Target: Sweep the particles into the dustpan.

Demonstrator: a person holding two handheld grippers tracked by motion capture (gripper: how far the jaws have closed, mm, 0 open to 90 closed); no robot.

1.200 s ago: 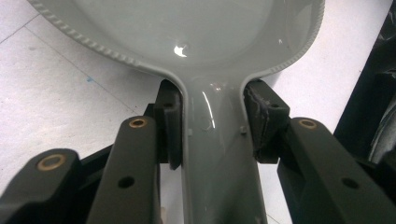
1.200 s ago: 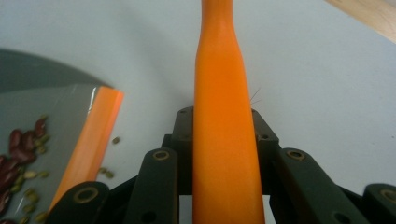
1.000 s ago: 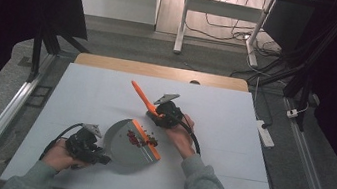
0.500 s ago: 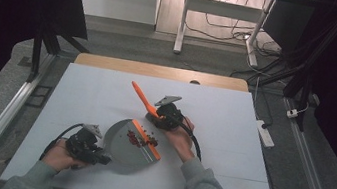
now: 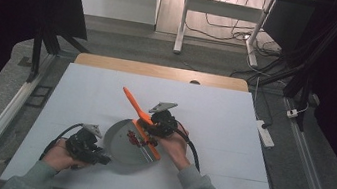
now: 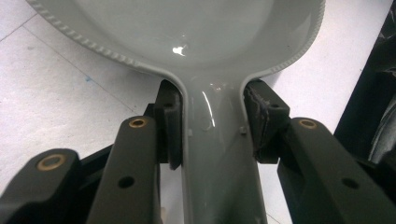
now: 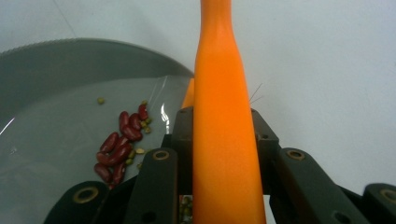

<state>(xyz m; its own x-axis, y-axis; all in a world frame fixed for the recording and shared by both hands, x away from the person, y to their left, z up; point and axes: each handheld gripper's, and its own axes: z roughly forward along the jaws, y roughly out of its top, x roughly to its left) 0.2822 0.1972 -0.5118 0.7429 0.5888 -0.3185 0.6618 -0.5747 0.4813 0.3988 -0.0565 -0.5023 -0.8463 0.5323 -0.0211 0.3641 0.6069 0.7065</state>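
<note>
Nothing has shifted: left claw (image 6: 212,126) pinches grey plastic dustpan (image 5: 121,143) handle, right claw (image 7: 222,135) pinches orange brush (image 5: 140,118). Risk: hasty sweep scatters red beans (image 7: 119,144) onto white desk (image 5: 226,133).

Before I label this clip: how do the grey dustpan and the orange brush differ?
The grey dustpan lies flat, its handle clamped by the left gripper; the orange brush is clamped by the right gripper, handle pointing away. The dustpan holds red beans; the brush lies across its edge. Both are firmly gripped.
</note>
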